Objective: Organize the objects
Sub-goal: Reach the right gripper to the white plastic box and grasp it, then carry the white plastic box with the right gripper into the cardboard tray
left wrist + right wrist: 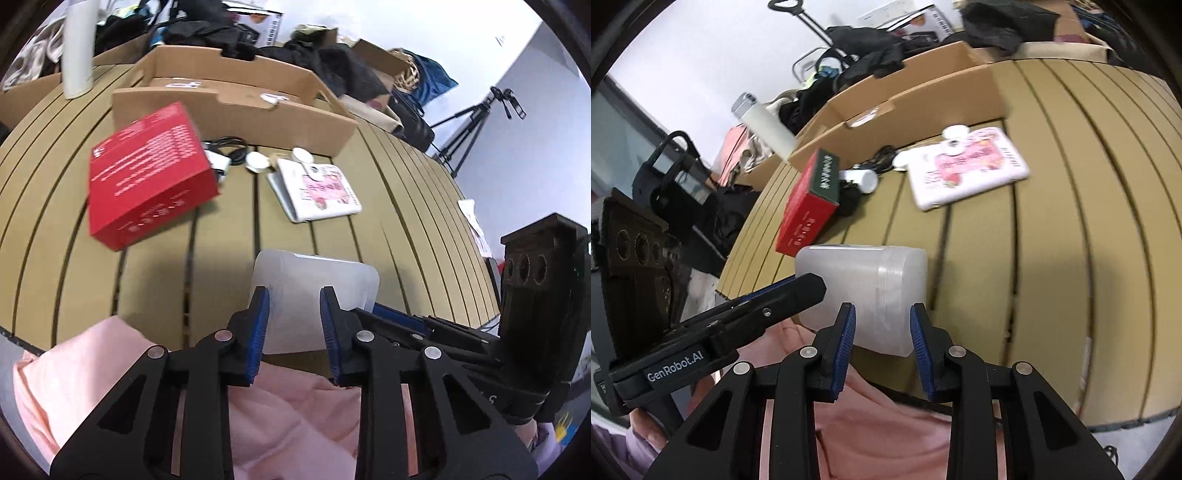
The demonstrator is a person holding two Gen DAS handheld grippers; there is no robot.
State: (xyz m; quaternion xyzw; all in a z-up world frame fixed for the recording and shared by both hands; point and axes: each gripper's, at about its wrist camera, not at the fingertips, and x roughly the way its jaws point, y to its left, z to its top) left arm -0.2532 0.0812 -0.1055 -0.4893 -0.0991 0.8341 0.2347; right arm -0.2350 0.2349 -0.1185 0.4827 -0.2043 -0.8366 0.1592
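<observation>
Left tool point(293, 325): blue-padded jaws narrowed to a small gap, set around the near end of the translucent white plastic box point(314, 291); pads appear to press its sides, contact not fully clear. Right tool point(882, 328): same narrow gap, jaws astride the same box point(864, 291) at its near right corner, apparently pressing. Box: lies at the near edge of the tan slatted surface point(155, 280), above pink cloth point(92, 369); contents cannot be made out. Left to right on the surface beyond: tall white cylindrical bottle point(77, 48), upright; red cardboard box point(147, 173), closed; black cable point(229, 146) with small white round items point(256, 161); white flat book with pink pictures point(321, 192), a small white item on it. Behind them: open brown cardboard tray point(236, 107), holding a few small white items; nothing more discernible.
</observation>
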